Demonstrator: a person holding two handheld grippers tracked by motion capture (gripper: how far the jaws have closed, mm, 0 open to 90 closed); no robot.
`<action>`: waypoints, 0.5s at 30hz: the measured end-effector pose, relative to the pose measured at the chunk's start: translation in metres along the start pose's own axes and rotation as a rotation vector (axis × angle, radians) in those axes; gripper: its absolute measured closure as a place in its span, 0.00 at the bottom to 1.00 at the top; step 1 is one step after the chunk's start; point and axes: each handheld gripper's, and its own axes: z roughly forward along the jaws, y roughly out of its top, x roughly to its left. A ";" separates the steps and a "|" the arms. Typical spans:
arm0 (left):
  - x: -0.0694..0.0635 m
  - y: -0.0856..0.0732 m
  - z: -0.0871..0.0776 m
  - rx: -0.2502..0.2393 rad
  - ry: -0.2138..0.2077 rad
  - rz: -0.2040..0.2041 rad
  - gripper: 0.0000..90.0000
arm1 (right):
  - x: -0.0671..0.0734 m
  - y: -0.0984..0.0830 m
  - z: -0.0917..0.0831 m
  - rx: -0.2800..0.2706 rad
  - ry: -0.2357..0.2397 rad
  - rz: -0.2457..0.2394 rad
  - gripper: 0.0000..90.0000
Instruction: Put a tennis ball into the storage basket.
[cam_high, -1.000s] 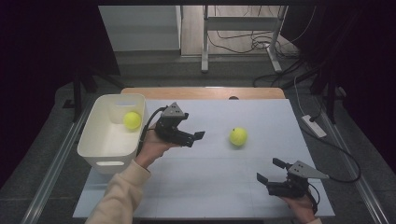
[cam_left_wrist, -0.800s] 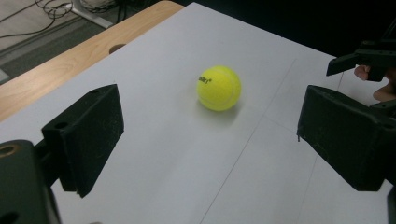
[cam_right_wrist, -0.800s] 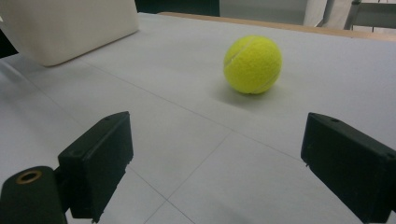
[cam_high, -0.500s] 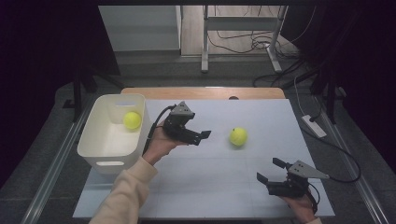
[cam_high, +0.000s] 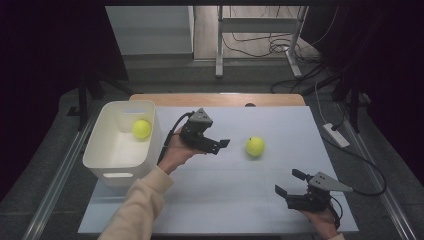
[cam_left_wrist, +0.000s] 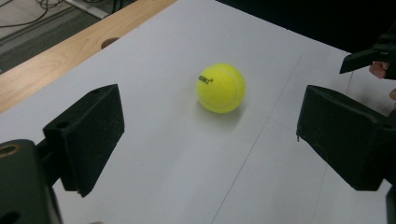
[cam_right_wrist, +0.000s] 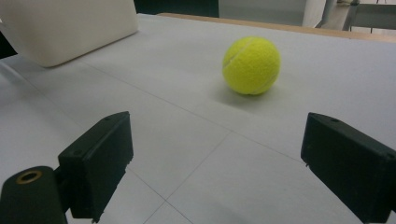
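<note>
Two tennis balls are noted: one lies inside the white bin at the left of the high view, and the loose tennis ball rests on the pale desk just right of centre. The left gripper is held beside the loose ball, aimed at it, with jaws spread and nothing between them; in the left gripper view the ball is seen ahead of the jaws, not yet within them. The right gripper is seen at the lower right, well apart from the ball, likewise with jaws apart and empty. The ball is judged light, springy and felt-covered, so slip is unlikely, but it may roll if nudged. A hold across its widest middle, jaws level on opposite sides, is advised.
</note>
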 end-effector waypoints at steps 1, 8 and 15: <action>0.000 0.001 0.001 0.003 -0.001 0.002 0.09 | 0.000 0.000 0.000 0.000 0.000 -0.001 0.10; -0.003 0.005 0.011 0.012 -0.009 0.010 0.09 | 0.000 0.000 -0.001 -0.004 -0.001 -0.002 0.10; -0.006 0.010 0.020 0.023 -0.015 0.021 0.09 | 0.000 0.000 -0.001 -0.006 -0.001 -0.002 0.10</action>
